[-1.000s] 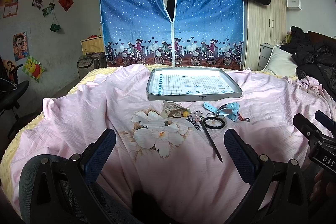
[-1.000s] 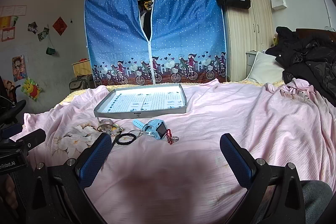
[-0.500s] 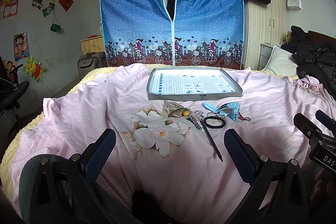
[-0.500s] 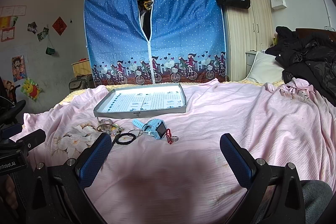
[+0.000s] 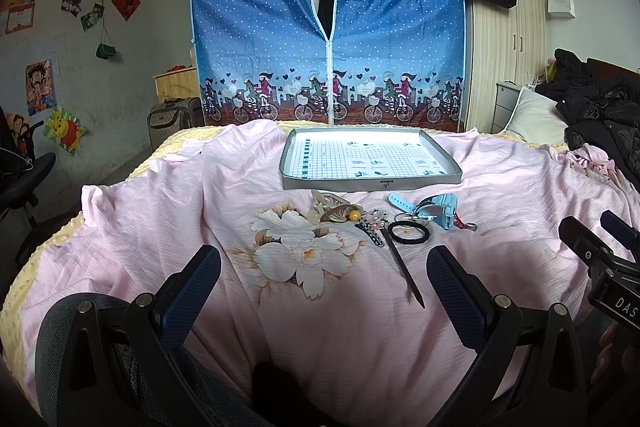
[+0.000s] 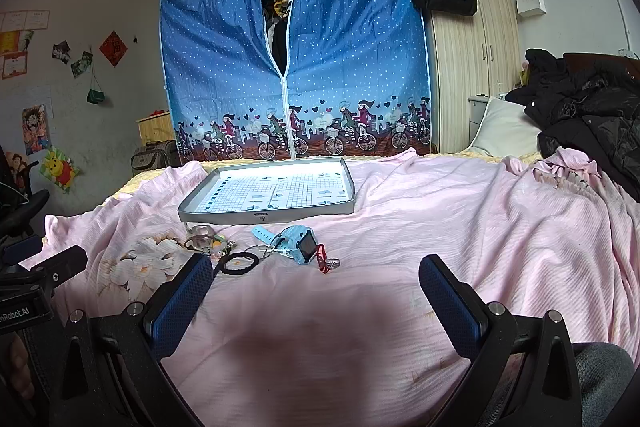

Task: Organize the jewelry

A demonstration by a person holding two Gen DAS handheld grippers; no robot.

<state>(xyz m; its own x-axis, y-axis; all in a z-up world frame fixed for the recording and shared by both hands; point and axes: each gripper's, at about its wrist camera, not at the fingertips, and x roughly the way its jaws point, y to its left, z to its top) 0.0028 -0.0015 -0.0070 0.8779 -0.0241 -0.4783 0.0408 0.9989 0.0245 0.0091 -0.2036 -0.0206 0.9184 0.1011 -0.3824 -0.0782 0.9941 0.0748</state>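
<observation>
A grey tray with a grid-printed floor lies on the pink bedsheet. In front of it sits a cluster of small items: a blue watch, a black hair tie, a dark hair stick, a patterned clip, a hair claw with a yellow bead and a ring on a red cord. My left gripper is open, short of the cluster. My right gripper is open, nothing between its fingers, just short of the watch.
Behind the bed stands a blue fabric wardrobe with a wooden wardrobe to its right. Dark coats and a white pillow lie at the bed's right side. An office chair stands to the left.
</observation>
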